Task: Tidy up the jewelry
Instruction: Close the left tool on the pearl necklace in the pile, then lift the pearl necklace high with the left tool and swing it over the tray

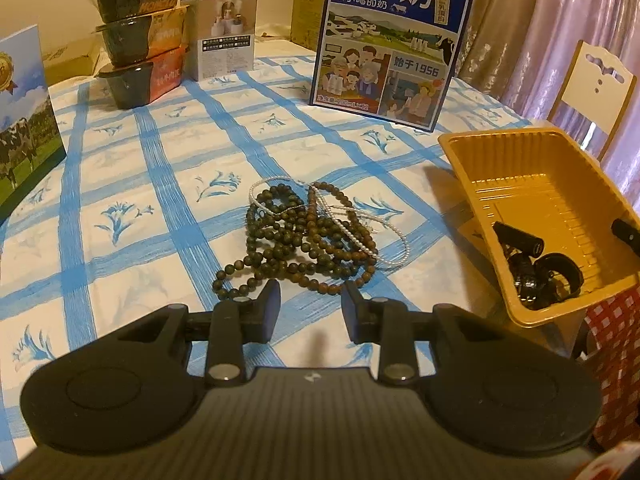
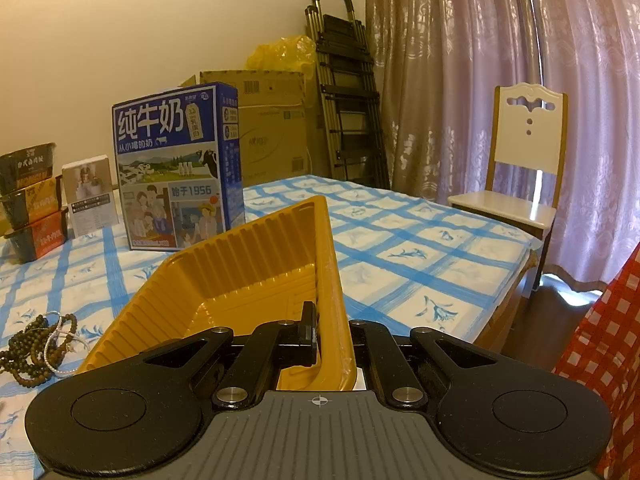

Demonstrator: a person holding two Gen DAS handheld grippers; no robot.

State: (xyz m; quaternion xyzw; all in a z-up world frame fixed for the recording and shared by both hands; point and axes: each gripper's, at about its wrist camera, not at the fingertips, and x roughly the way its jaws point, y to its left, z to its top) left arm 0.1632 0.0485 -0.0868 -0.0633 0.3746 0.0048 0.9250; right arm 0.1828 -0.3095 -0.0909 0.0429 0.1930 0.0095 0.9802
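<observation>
Fingers of the left gripper stood partly spread, empty, just short of the bead tangle lying on the checked tablecloth (dark strands knotted with a thin pearl string, nothing lifted yet). Right gripper pinched the wall of the tilted yellow tray, which held no jewelry; sorting judged barely begun.

Dark bead strands tangled with pearl strings on the table; gold tray tilted beside them.
</observation>
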